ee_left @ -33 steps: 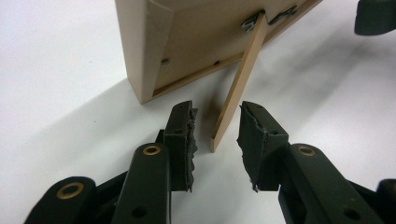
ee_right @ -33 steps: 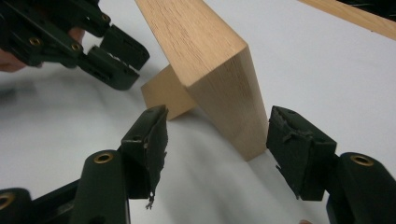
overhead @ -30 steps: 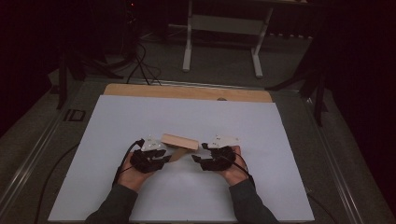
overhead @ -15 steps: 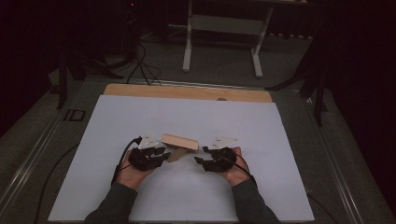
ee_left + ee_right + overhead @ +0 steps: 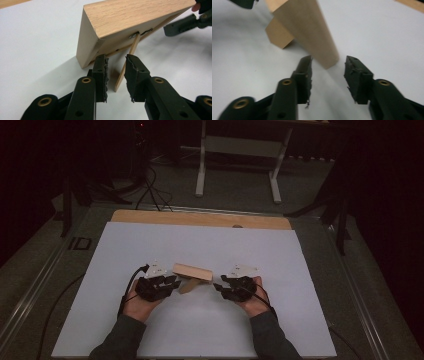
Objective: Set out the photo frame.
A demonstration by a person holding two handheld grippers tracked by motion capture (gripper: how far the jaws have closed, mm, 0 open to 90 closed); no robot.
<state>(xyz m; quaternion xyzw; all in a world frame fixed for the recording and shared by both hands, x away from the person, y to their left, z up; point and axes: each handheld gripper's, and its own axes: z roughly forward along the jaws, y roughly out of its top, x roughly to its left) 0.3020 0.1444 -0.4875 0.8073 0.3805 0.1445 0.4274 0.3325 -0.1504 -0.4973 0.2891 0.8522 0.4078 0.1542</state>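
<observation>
Table covered by a white sheet [image 5: 200, 330], on which I see the pale rectangular wooden picture frame [image 5: 192, 271] propped on its thin wooden easel strut [image 5: 126, 65], long axis running across between my two hands. Left gripper [image 5: 116, 72] lies just short of the frame's near corner, its parted jaws, which have just been closing, straddling the strut without pressing it; right gripper [image 5: 328, 78] has likewise been closing, its jaws apart around the frame's other end, not yet clamped. No brand, label or writing is legible.
</observation>
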